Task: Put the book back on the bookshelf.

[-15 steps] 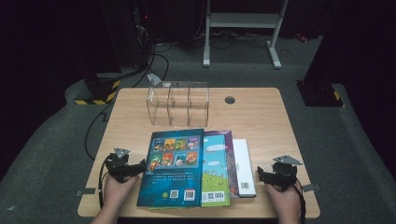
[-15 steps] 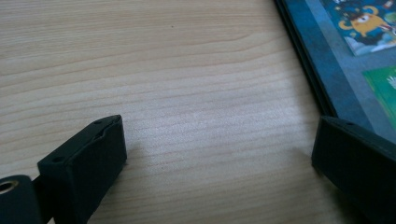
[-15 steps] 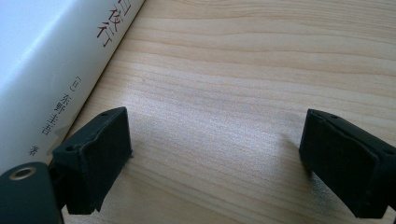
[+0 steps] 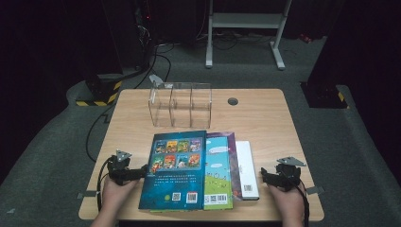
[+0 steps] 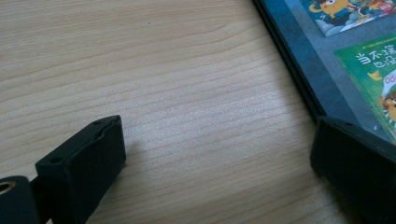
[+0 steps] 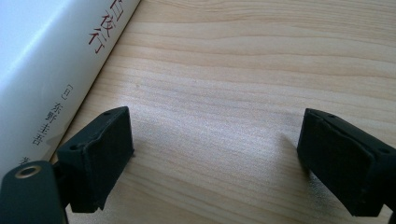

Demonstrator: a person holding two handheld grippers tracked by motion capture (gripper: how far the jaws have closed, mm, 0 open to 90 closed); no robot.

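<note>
— At seven o'clock on the wooden table [image 4: 265, 113], what is the left gripper [image 4: 134, 174] doing?

— It rests low beside the dark blue picture book [image 4: 176, 170], pointing toward three o'clock, at the book's left edge. In the left gripper view its jaws stand wide apart with bare wood between them; one jaw sits right at the blue cover's border, though I cannot tell whether it touches.

— And at five o'clock?

— The right gripper [image 4: 267, 177] points toward nine o'clock, at the white book [image 4: 247, 168]. Its jaws are spread too, nothing between them. In the right gripper view the white book's spine [image 6: 51, 70] lies just beside one jaw, apart from it.

— How are the books laid?

— They lie flat in an overlapping row at six o'clock: the blue one on top at the left, a green-covered book [image 4: 218, 170] under its right edge, a purple one [image 4: 231, 161] peeking out next, then the white.

— Anything at twelve?

— A clear plastic divider rack [image 4: 180, 104] stands upright there, well apart from the books.
</note>
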